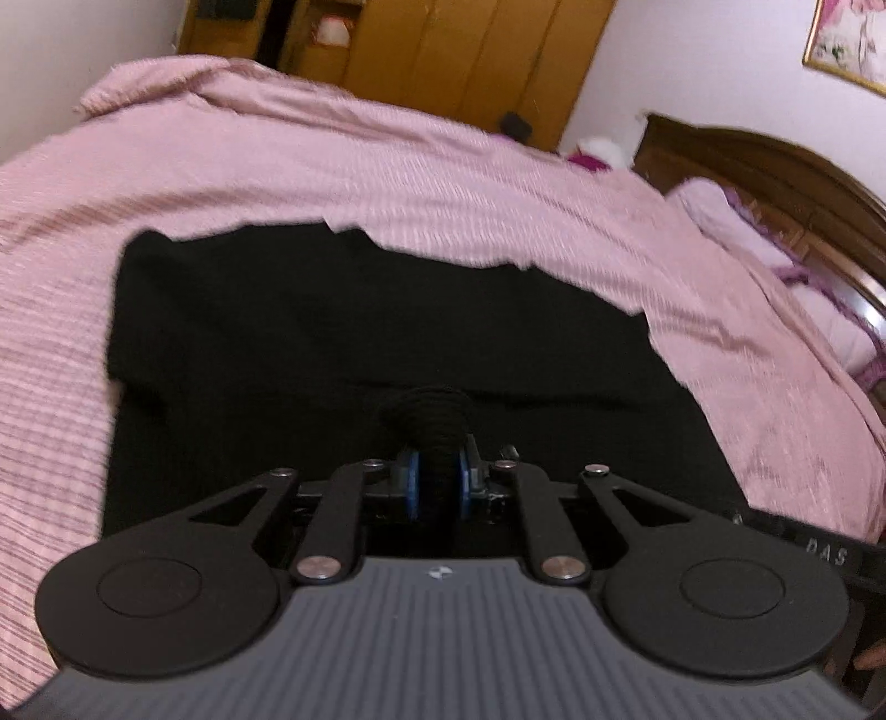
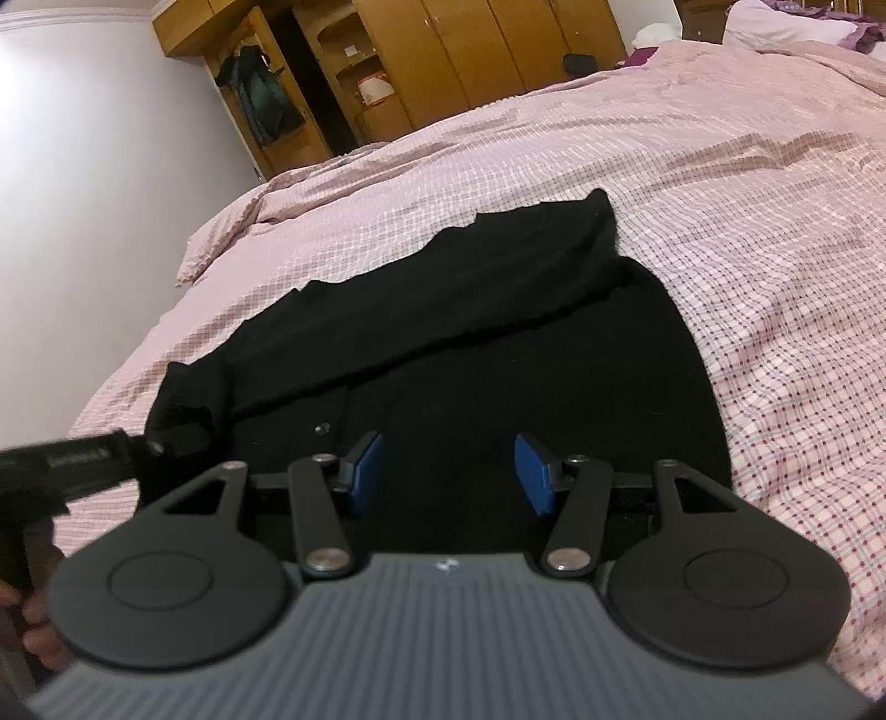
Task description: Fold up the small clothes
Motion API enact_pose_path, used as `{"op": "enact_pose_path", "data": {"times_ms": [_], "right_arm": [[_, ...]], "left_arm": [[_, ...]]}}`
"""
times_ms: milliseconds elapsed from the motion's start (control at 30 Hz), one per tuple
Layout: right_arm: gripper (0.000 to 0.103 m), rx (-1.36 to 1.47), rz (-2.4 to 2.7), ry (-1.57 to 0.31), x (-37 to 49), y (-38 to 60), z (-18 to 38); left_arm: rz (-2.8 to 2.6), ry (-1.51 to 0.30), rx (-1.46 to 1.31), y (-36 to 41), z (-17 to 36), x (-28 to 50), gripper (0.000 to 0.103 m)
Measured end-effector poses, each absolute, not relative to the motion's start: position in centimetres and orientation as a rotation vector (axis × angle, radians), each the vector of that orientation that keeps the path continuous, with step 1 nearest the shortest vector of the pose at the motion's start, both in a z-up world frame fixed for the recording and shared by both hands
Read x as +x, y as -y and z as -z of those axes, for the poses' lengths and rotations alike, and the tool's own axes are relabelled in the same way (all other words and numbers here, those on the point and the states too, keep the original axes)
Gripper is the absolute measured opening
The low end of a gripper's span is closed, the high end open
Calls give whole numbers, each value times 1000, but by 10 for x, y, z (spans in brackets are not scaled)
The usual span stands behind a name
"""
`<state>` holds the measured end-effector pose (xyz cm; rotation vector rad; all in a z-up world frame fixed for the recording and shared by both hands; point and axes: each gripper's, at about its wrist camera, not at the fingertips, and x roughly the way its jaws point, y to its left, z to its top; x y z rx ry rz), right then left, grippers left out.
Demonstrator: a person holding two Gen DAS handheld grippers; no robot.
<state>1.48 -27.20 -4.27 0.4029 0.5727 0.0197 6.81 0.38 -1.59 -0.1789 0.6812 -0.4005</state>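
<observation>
Left gripper (image 1: 437,482) clenched the soft black garment (image 2: 470,354) on the bed (image 2: 747,221); right gripper (image 2: 449,471) hovered released; limp knit, best gripped at corners.

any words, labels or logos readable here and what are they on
"DAS": pale letters on the black bar of the right tool, cut off at the frame edge, so likely partial.
Pale print on the left tool body: too blurred to read.
Small round emblem on the grey ribbed housing: a logo, no letters.
Framed picture: no text legible.

A black garment (image 2: 470,354) lies spread on the bed, its far part folded over, near edge bunched up.
</observation>
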Motion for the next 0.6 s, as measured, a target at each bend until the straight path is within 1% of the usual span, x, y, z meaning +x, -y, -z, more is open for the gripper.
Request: {"op": "enact_pose_path", "data": {"times_ms": [67, 133, 200, 233, 267, 300, 500, 600], "right_arm": [[54, 409, -15, -581, 15, 273, 45], [54, 409, -9, -588, 16, 272, 47], [54, 406, -7, -591, 15, 272, 47], [54, 406, -8, -591, 15, 271, 48], [54, 406, -12, -590, 15, 271, 48], [54, 404, -16, -590, 15, 270, 48], [54, 394, -40, -597, 15, 264, 47], [54, 386, -59, -599, 16, 259, 46]], "left_arm": [[414, -691, -140, 3, 19, 68, 15], [402, -705, -102, 6, 23, 70, 25], [405, -710, -94, 5, 22, 68, 48], [405, -705, -96, 3, 21, 66, 54], [405, -700, -97, 1, 19, 63, 62], [406, -695, -96, -1, 16, 61, 67], [343, -694, -46, -20, 8, 47, 75], [262, -710, 6, -31, 11, 45, 76]]}}
